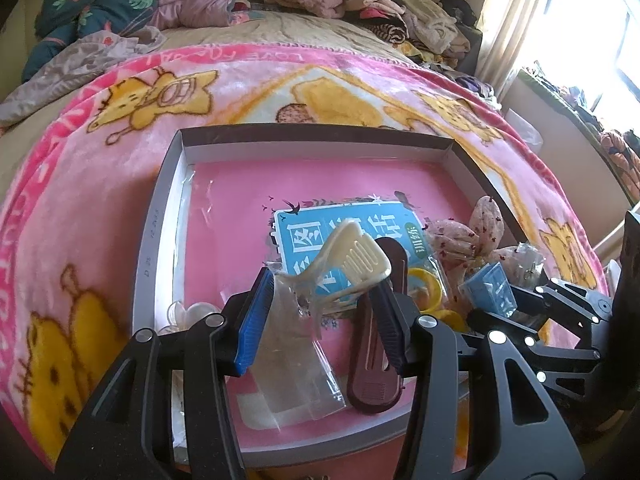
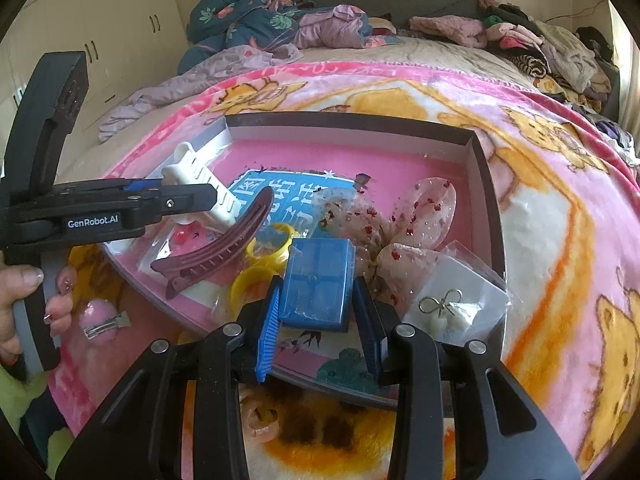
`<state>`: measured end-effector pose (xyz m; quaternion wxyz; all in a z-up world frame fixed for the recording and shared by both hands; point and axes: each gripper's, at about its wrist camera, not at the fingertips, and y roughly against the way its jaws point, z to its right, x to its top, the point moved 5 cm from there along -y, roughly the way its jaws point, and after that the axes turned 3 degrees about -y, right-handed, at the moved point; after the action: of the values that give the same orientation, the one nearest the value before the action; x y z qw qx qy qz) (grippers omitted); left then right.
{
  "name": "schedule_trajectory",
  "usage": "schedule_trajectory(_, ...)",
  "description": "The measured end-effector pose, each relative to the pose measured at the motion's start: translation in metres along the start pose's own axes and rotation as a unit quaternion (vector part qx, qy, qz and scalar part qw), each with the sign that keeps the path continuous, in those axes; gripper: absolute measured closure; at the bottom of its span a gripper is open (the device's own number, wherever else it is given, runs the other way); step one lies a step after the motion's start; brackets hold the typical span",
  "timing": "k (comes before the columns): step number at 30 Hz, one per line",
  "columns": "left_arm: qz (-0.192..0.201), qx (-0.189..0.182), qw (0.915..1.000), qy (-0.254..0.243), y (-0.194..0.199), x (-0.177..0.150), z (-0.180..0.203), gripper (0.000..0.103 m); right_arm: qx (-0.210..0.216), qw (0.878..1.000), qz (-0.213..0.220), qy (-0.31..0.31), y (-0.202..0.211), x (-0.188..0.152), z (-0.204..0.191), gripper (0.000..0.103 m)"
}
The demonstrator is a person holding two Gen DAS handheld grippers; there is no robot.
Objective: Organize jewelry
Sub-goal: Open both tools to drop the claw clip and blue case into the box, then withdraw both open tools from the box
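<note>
You are holding two grippers over one shallow box (image 1: 160, 216) lying on pink blanket (image 1: 80, 184). Left gripper (image 1: 320, 300) is gripping one cream hair clip (image 1: 356, 256), in frame centre, with clear bag hanging under it. Right gripper (image 2: 316, 308) is clamping one small blue case (image 2: 318, 284), lower centre. Inside box are lying one maroon clip (image 2: 224, 248), yellow rings (image 2: 248, 284), one sheer bow (image 2: 416, 216). Only right view is showing bow earring card (image 2: 444, 308), pink ball hairpin (image 2: 100, 320) outside box at lower left, and your hand (image 2: 24, 304).
</note>
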<state>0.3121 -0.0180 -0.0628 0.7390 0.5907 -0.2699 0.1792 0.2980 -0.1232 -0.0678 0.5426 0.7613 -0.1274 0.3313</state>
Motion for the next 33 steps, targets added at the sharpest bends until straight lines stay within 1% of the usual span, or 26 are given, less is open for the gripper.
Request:
schedule_trajectory(2, 0.001, 0.000, 1.0000, 0.000, 0.000, 0.000, 0.000, 0.060, 0.000, 1.000, 0.000, 0.000, 0.000, 0.001, 0.000, 0.069)
schedule_trajectory(4, 0.002, 0.001, 1.0000, 0.000, 0.000, 0.000, 0.000, 0.054, -0.002, 1.000, 0.002, -0.001, 0.002, -0.001, 0.000, 0.067)
schedule_trajectory(5, 0.002, 0.000, 1.0000, -0.001, 0.001, -0.001, 0.000, 0.053, -0.002, 1.000, 0.003, -0.003, 0.004, -0.002, 0.001, 0.065)
schedule_trajectory(6, 0.002, 0.000, 1.0000, -0.002, 0.002, -0.001, 0.000, 0.053, -0.003, 1.000, 0.004, -0.004, 0.007, -0.002, 0.002, 0.062)
schedule_trajectory(11, 0.007, -0.001, 1.0000, -0.004, 0.010, -0.002, 0.004, 0.053, -0.008, 1.000, 0.009, -0.009, 0.017, -0.007, 0.005, 0.060)
schedule_trajectory(16, 0.014, 0.001, 0.9999, -0.008, 0.022, -0.005, 0.010, 0.051, -0.012, 1.000, 0.016, -0.013, 0.030, -0.012, 0.006, 0.055)
schedule_trajectory(20, 0.024, 0.001, 0.9997, -0.005, 0.033, -0.007, 0.010, 0.046, -0.013, 1.000, 0.020, -0.013, 0.040, -0.016, 0.003, 0.053)
schedule_trajectory(24, 0.033, 0.002, 0.9994, 0.001, 0.046, -0.011, 0.008, 0.043, -0.015, 1.000, 0.024, -0.009, 0.048, -0.018, -0.002, 0.048)
schedule_trajectory(29, 0.044, 0.008, 0.9990, 0.005, 0.061, -0.016, 0.005, 0.034, -0.016, 0.999, 0.029, -0.005, 0.057, -0.021, -0.009, 0.043)
schedule_trajectory(33, 0.052, 0.014, 0.9985, 0.010, 0.072, -0.022, 0.001, 0.032, -0.015, 0.999, 0.034, -0.002, 0.064, -0.024, -0.017, 0.039)
